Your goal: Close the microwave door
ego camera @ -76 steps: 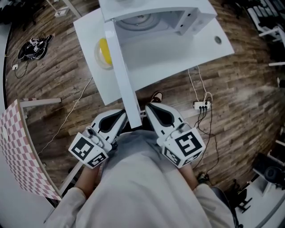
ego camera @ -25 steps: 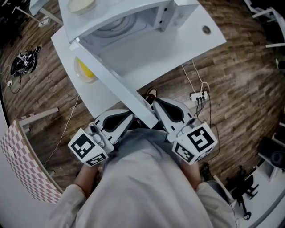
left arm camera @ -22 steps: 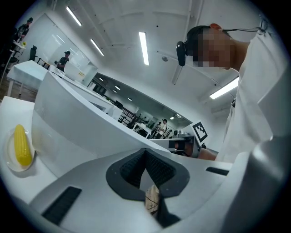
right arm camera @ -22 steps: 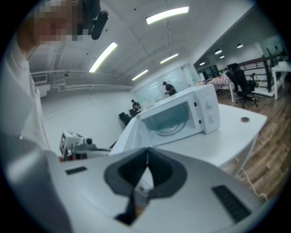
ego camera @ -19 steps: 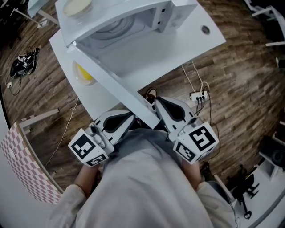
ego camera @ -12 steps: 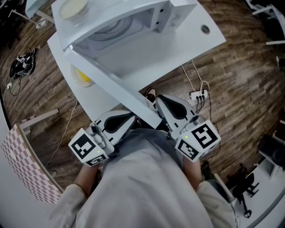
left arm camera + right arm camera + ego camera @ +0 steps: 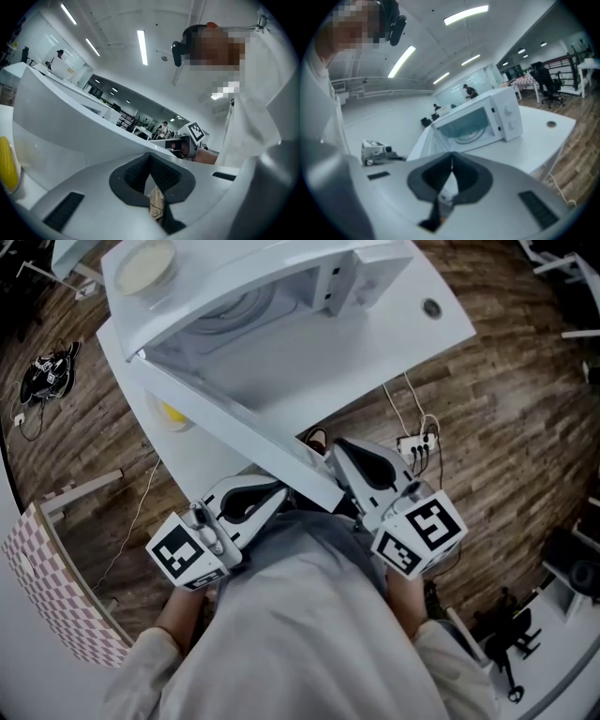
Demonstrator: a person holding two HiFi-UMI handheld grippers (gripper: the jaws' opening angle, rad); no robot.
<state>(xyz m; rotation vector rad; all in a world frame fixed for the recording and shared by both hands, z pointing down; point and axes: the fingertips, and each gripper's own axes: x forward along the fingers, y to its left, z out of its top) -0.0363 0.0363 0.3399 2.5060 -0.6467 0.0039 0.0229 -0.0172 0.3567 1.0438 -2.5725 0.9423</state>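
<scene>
We see the microwave door [image 7: 232, 429] open over the white table [image 7: 412, 324], its long edge running from the far-left hinge toward us and ending between the left gripper [image 7: 275, 496] and right gripper [image 7: 339, 457]. Both have their jaws pressed together, holding nothing. Inside the microwave [image 7: 356, 277] is a glass turntable [image 7: 234, 306].

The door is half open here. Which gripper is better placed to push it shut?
Left, probably. The left gripper sits by the outer face of the microwave door, the side to push toward the microwave. The right gripper is on the inner side, in the door's path.
</scene>
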